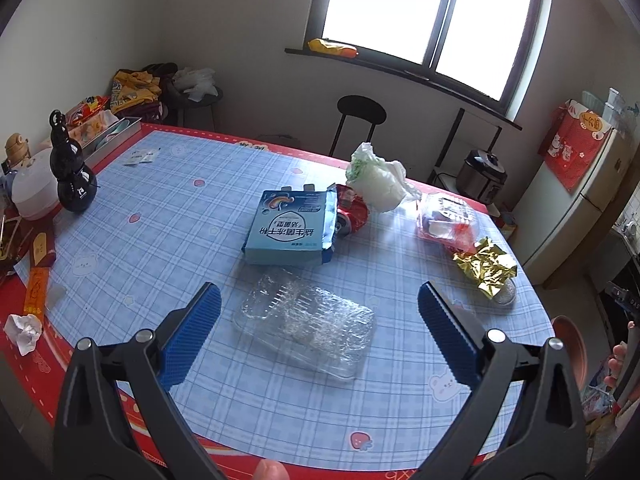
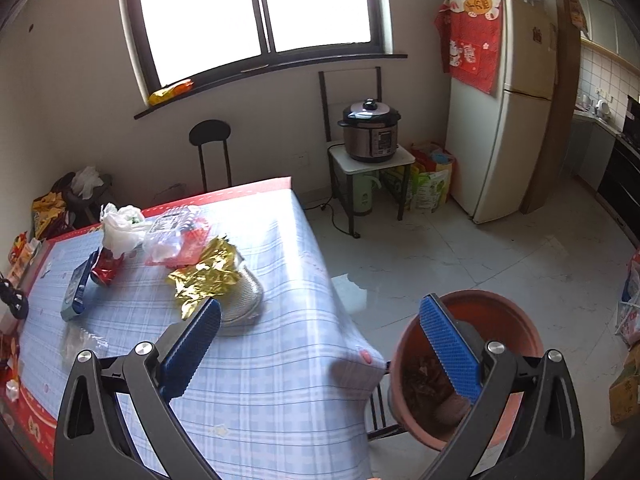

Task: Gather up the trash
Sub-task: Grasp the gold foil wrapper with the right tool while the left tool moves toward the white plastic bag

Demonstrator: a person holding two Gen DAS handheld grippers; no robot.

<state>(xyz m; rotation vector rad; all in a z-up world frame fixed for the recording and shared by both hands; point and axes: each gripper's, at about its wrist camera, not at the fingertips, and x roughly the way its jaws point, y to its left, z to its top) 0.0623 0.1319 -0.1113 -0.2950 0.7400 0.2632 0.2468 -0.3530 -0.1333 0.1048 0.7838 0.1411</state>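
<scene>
Sunlight comes in through a big window onto a tabletop (image 1: 168, 216) with a blue checked cover and a red edge. Start with the left hand-held gripper (image 1: 320, 332): its blue pads are spread wide with nothing in them, and it hangs just over a clear plastic tray (image 1: 306, 326) lying flat on the cover. The right hand-held gripper (image 2: 320, 344) is spread wide too and holds nothing; one pad sits over the corner of the tabletop, the other over a brown bucket (image 2: 516, 320) on the floor beside it. Some dark scraps lie in the bottom of that bucket, so I think a little trash has gone in.

Lots is left, I think. Past the tray lie a light blue box (image 1: 288, 232), a squashed red can (image 1: 352, 212), a white plastic bag (image 1: 376, 180), a clear pack with red bits (image 1: 444, 220) and crinkly gold foil (image 1: 486, 266). A ball of white paper (image 1: 23, 330) sits at the near left edge. My guess is the clear tray goes next.

Farther out stand a black stool (image 1: 361, 110), a cooker (image 2: 370, 130) on a small stand, and a tall fridge (image 2: 508, 120) with a red cloth
</scene>
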